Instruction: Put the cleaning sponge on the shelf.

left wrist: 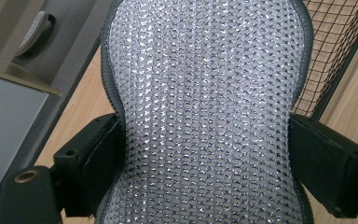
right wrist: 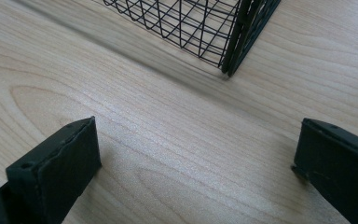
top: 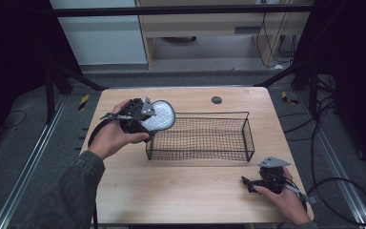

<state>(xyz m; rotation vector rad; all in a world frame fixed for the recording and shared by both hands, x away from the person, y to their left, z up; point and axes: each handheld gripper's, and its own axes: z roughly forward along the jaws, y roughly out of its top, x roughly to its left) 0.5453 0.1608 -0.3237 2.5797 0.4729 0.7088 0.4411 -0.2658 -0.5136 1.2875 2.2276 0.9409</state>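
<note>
While the right claw (right wrist: 200, 158) gapes wide, the left claw (left wrist: 205, 154) clamps the silver pad (left wrist: 205, 93).

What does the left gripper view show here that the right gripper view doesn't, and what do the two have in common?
Left gripper view: a silver, sparkly padded item with a grey edge clamped between the left gripper jaws, which press its narrow waist from both sides, with grey floor beyond the table edge.

Right gripper view: the right gripper with its jaws wide apart and nothing between them, low over bare wood, facing a lower corner of the basket.

Both: the black wire basket and the light wooden table.
</note>
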